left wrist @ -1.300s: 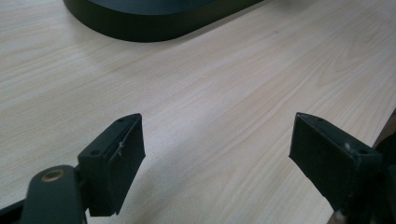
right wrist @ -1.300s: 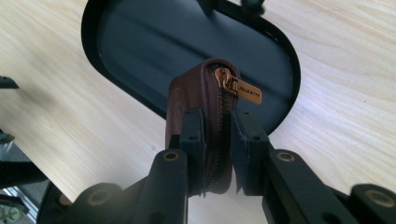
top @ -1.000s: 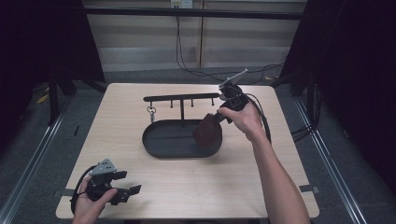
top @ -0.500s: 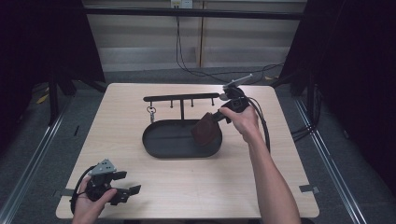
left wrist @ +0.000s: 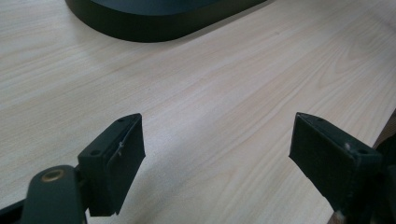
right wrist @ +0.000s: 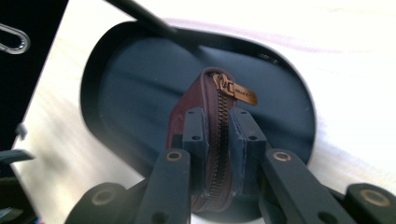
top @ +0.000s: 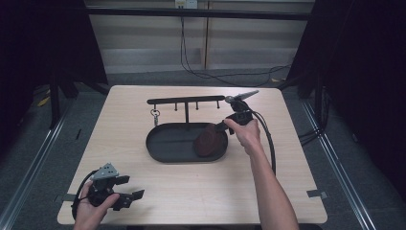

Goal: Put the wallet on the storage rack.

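A dark red zip pouch hangs over the right end of a black oval tray in the middle of the table. My right gripper is shut on the pouch; the jaws clamp its two sides with the zipper and brass pull between them. Behind the tray stands a black hook rack with a key ring on its left hook. My left gripper rests low at the table's front left corner, open, with bare wood between its jaws.
The tray's rim lies ahead of the left gripper. Cables trail from the right gripper across the table's right side. Table edges are close on the left and front of the left hand. Black frame posts stand at both sides.
The right gripper has carried the pouch slightly lower and closer over the tray's right end. The left gripper has stayed where it was.
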Tool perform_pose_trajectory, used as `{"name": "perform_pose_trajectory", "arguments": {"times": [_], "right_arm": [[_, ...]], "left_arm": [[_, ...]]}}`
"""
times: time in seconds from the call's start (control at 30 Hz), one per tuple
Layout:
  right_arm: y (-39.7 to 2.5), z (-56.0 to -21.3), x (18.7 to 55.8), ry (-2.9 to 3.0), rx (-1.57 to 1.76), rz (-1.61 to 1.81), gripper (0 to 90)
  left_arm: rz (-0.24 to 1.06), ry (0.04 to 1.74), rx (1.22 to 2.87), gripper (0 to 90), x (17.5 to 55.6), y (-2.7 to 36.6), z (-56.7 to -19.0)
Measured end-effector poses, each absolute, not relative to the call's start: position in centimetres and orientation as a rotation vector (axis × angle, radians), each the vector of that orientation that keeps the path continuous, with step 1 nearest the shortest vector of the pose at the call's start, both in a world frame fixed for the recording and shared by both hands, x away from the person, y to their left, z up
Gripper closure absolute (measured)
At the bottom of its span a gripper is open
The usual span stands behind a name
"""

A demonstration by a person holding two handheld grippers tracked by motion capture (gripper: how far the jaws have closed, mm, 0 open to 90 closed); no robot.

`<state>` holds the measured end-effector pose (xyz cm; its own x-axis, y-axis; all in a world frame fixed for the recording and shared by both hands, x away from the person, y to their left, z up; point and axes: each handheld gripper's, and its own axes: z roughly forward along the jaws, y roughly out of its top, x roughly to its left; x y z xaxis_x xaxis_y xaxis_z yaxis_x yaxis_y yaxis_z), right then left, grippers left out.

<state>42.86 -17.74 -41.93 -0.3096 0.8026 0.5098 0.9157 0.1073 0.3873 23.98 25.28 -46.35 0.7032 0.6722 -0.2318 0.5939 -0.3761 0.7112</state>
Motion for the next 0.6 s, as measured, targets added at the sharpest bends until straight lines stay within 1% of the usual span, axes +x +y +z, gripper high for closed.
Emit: {"name": "perform_pose_trajectory", "arguments": {"times": [0.23, 0.27, 0.3, 0.33, 0.37, 0.5, 0.53, 0.6], "right_arm": [[-18.1, -43.0, 43.1, -2.188, -1.76, -1.006, 77.4], [-18.0, -43.5, 43.1, -2.202, -1.769, -1.001, 82.9], [-18.0, -43.5, 43.1, -2.202, -1.769, -1.001, 82.9], [-18.0, -43.8, 43.1, -2.186, -1.76, -1.03, 78.5], [-18.0, -44.0, 43.1, -2.162, -1.763, -1.083, 77.3], [-17.8, -44.0, 43.1, -2.19, -1.754, -1.082, 76.0], [-17.8, -43.9, 43.1, -2.194, -1.746, -1.078, 72.4], [-17.8, -43.8, 42.9, -2.192, -1.749, -1.089, 69.1]], "left_arm": [[0.116, 0.961, 2.088, 17.8, 24.0, 25.3, -46.3], [0.12, 0.963, 2.082, 17.8, 23.9, 25.3, -46.3], [0.12, 0.963, 2.082, 17.8, 23.9, 25.3, -46.3], [0.122, 0.957, 2.081, 17.8, 23.9, 25.3, -46.3], [0.121, 0.958, 2.077, 17.8, 23.9, 25.3, -46.3], [0.121, 0.952, 2.076, 17.8, 23.9, 25.4, -46.2], [0.118, 0.953, 2.075, 17.8, 23.9, 25.3, -46.2], [0.117, 0.946, 2.078, 17.8, 23.9, 25.2, -46.3]]}}
